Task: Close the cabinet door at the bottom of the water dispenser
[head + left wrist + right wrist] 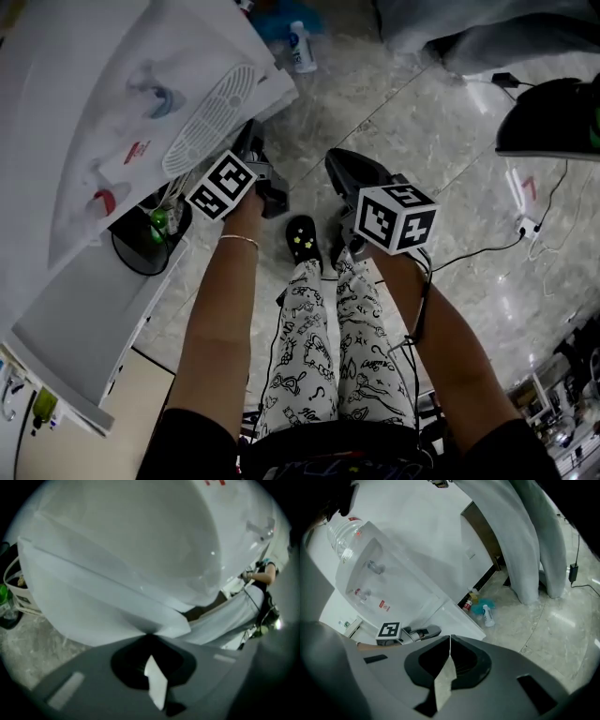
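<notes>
The white water dispenser fills the left of the head view, with its taps and ribbed drip tray seen from above. My left gripper is shut, and its tips rest against the white lower door panel just under the tray. A narrow dark gap shows beside that panel's edge. In the right gripper view the left gripper lies along the same white panel. My right gripper hangs shut over the floor to the right, with nothing in its jaws.
A dark bin holding a green bottle stands by the dispenser. A white spray bottle and other bottles lie on the marble floor behind. Grey draped cloth hangs at the right. Cables run across the floor, and the person's legs are below.
</notes>
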{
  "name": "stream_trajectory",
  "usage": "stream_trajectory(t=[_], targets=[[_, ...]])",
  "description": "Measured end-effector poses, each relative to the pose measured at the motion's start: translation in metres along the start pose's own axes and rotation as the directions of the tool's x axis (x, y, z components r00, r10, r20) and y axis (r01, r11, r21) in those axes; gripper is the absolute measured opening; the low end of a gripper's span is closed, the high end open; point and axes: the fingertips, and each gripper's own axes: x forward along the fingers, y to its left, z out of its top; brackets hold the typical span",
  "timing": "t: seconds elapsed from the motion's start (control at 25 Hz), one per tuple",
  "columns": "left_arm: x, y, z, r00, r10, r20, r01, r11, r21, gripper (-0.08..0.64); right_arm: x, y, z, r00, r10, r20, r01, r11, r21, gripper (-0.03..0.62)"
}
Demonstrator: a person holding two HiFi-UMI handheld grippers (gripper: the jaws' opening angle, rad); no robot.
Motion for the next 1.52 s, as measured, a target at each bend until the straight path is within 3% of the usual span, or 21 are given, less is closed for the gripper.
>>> stream_trajectory(t=[0.24,0.36,0.56,0.72,0.8,0.92,1.16,1.28,1.36,1.44,1.52], targets=[[0.01,-0.001,0.02,0.996,-0.022,0.082,0.023,1.0,-0.01,-0.005,-0.011,-0.015,0.007,0.999,-0.022,0.036,0.019,0.995,0.101,0.017],[0.015,-0.005,0.024,0.993,-0.028,0.116,0.031,0.999,-0.024,-0.005,-0.021,-0.019,0.013,0.998,-0.027,0.053,0.021,0.994,0.11,0.017],[0.007,-0.019,0.021,0.991,-0.068,0.114,0.073,0.996,-0.042,-0.005,-0.035,-0.009,0.035,0.983,0.045,0.177,-0.077,0.981,0.176,0.017],[-0.021,-0.045,0.011,0.991,-0.111,0.076,0.107,0.993,0.056,-0.005,-0.056,0.009,0.049,0.971,0.087,0.223,-0.119,0.984,0.134,0.017],[-0.041,-0.065,0.011,0.988,-0.143,0.057,0.135,0.982,0.13,-0.005,-0.071,0.024,0.059,0.962,0.118,0.245,-0.144,0.986,0.089,0.017],[-0.08,-0.097,0.011,0.981,-0.188,0.049,0.177,0.968,0.179,-0.005,-0.1,0.052,0.077,0.937,0.182,0.297,-0.207,0.977,0.056,0.017],[-0.18,-0.17,0.025,0.961,-0.271,0.047,0.247,0.925,0.288,-0.005,-0.167,0.124,0.105,0.912,0.237,0.334,-0.206,0.97,-0.127,0.017],[-0.241,-0.205,0.039,0.951,-0.301,0.069,0.26,0.9,0.351,-0.005,-0.206,0.174,0.116,0.894,0.287,0.343,-0.214,0.948,-0.237,0.017],[-0.279,-0.231,0.055,0.943,-0.321,0.093,0.25,0.862,0.44,-0.005,-0.231,0.208,0.128,0.877,0.335,0.345,-0.218,0.917,-0.335,0.017],[-0.317,-0.26,0.067,0.931,-0.349,0.105,0.241,0.804,0.543,-0.005,-0.259,0.242,0.14,0.858,0.381,0.345,-0.218,0.877,-0.429,0.017],[-0.352,-0.288,0.076,0.909,-0.403,0.107,0.269,0.762,0.589,-0.005,-0.287,0.275,0.148,0.833,0.427,0.351,-0.208,0.83,-0.517,0.017]])
